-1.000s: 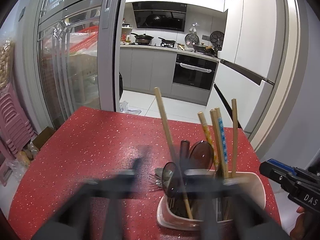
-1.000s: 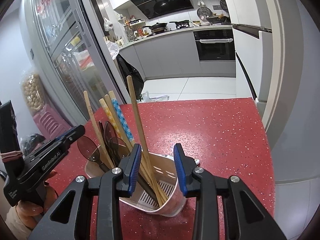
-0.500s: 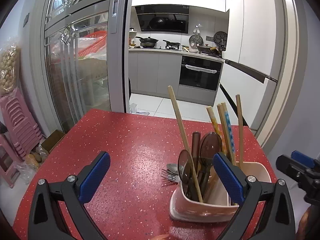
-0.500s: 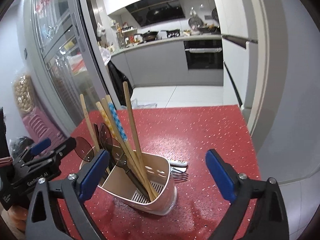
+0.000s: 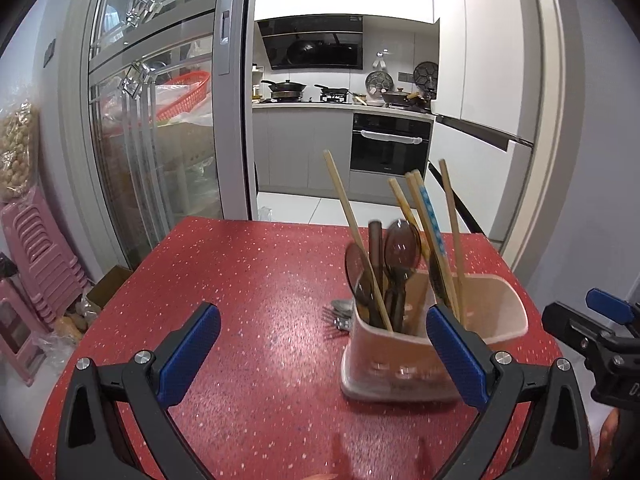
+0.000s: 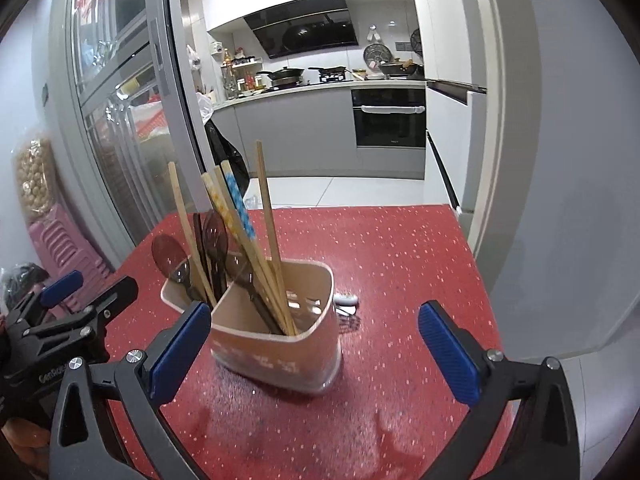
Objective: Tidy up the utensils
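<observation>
- Utensil holder (image 5: 436,356), pale and boxy, standing upright on the red speckled table (image 5: 260,280), toward the right and near side in the left wrist view.
- Stuffed with wooden chopsticks (image 6: 264,236) leaning every which way, plus dark translucent spoons (image 5: 401,246) poking up on the holder's left side.
- Left gripper (image 5: 323,354) spread wide, nothing between the blue pads (image 5: 188,354); right-hand pad overlapping the holder's near right corner in the picture, can't tell if actually touching.
- Right gripper (image 6: 314,354) also wide open, holder sitting in the gap but both pads clear of it.
- Fork and spoon (image 5: 338,314) lying flat on the table just behind the holder, mostly blocked by it; only tines and a bit of bowl peeking out, white handle ends (image 6: 346,300) showing from the other side.
- Each gripper visible at the edge of the other's view, cropped hard.
- Around: glass sliding door (image 5: 160,140) far left, stacked pink stools (image 5: 36,256) on the floor, kitchen with black oven (image 5: 390,146) through the doorway.
- Lettering on the holder's front too blurry to read.
</observation>
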### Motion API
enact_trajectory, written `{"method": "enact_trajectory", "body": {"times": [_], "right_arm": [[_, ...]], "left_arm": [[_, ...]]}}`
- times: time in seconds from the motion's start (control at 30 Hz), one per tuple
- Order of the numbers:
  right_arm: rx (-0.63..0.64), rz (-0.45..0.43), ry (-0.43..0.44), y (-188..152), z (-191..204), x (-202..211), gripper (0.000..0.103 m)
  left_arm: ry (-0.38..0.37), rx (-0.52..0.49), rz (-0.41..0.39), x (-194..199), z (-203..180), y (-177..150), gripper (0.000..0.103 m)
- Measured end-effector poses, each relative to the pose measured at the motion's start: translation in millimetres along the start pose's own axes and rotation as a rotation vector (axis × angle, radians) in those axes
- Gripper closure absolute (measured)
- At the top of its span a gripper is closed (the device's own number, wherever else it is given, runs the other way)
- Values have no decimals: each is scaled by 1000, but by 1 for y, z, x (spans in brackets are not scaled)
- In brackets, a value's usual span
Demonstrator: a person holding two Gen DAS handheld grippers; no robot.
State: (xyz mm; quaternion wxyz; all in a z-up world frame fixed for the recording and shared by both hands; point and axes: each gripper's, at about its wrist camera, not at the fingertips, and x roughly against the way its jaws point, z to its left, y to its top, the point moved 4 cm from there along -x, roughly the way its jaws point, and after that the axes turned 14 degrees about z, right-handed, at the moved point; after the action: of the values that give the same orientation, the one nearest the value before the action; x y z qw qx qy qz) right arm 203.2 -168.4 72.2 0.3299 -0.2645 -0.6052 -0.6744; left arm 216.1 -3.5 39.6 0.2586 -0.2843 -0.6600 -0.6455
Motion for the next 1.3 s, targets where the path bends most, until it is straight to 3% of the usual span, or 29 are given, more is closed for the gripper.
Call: {"method": "enact_trajectory", "body": {"times": [0.37,0.83,1.3], "right_arm": [[-22,-21,-90,-33,7,12,0],[-37,-66,-161,-40,7,36,0],[-24,-91,-169,-42,16,41,0]], "left_arm": [[-2,-30,-9,18,-6,-41,0],[-3,-26,-44,40,1,-45,0],[-10,-19,-50,45,8,-41,0]]}}
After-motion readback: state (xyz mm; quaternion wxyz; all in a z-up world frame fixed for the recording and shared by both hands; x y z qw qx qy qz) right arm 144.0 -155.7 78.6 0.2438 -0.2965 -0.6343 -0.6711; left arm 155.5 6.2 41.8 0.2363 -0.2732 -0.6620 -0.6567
